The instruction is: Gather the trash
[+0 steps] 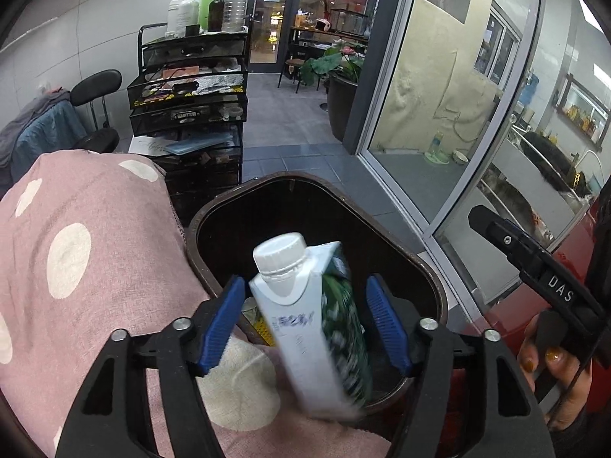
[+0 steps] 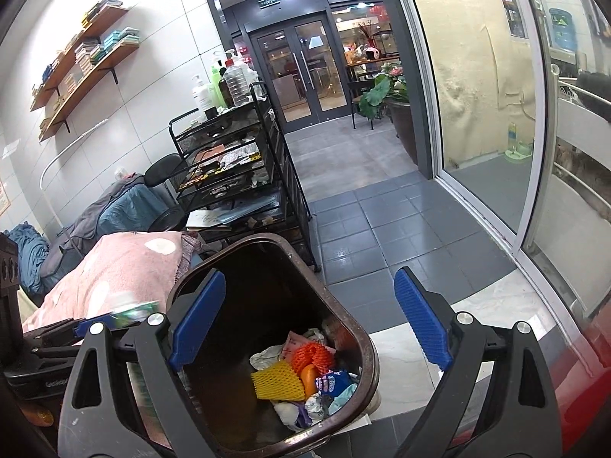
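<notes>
The white-capped drink carton (image 1: 317, 324), smooth white with a green printed side, hangs blurred between my left tongs (image 1: 305, 324), whose ribbed blue pads stand wide and clear of it, above the dark brown bin (image 1: 431, 278). My right tongs (image 2: 309, 320) gape empty over the bin's crumpled wrappers and yellow foam netting (image 2: 278, 381).

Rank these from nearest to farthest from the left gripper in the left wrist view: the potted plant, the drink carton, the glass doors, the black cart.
1. Drink carton, between the fingers of the open left gripper, over the bin.
2. Black cart, ahead on the left.
3. Potted plant, ahead, right of centre.
4. Glass doors, at the far end.
</notes>
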`<state>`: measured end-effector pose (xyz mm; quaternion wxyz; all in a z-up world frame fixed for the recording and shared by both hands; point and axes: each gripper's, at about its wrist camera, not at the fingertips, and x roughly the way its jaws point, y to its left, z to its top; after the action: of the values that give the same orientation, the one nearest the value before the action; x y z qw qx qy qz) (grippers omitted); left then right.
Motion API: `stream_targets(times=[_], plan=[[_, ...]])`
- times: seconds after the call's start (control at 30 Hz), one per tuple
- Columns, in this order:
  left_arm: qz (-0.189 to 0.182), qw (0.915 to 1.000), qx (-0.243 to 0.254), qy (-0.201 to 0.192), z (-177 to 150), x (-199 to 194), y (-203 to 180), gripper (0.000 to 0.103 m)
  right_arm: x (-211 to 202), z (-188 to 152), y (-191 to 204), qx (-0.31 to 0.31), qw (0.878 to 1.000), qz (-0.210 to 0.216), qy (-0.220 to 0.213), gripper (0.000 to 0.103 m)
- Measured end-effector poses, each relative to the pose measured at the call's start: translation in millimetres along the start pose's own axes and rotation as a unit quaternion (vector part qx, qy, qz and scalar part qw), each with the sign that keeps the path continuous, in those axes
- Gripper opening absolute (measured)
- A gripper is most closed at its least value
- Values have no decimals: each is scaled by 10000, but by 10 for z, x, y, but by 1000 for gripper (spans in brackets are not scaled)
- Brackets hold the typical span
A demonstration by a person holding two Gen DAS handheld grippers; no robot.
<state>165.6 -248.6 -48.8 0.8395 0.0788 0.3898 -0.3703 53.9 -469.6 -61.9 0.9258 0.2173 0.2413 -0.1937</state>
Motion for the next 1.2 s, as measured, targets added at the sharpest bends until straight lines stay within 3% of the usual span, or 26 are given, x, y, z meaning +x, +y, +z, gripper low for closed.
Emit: stream_targets(times=[0.17,0.53,0.7,0.87,1.2], plan=[[139,9997,60,-216,-4,-129,-11,81,-13,6,23,-22,10000,77,-21,91],[283,9949,-208,-949,-177,-656,148,92,-101,-52,228,-151,9986,486,-155,95],[680,9852,-460,-1504,-407,-1047,319,97,-172,-120,477,-460,9961,711,-259,96],[1174,9738,-699,-1817,-652,-1354,471,98,-249,-209,766,-763,9922,939,-315,97],[1679,9565,-1266,-2023,-979,-1711,778,98,-379,-447,1348,-1303,9805,1460,-147,97]])
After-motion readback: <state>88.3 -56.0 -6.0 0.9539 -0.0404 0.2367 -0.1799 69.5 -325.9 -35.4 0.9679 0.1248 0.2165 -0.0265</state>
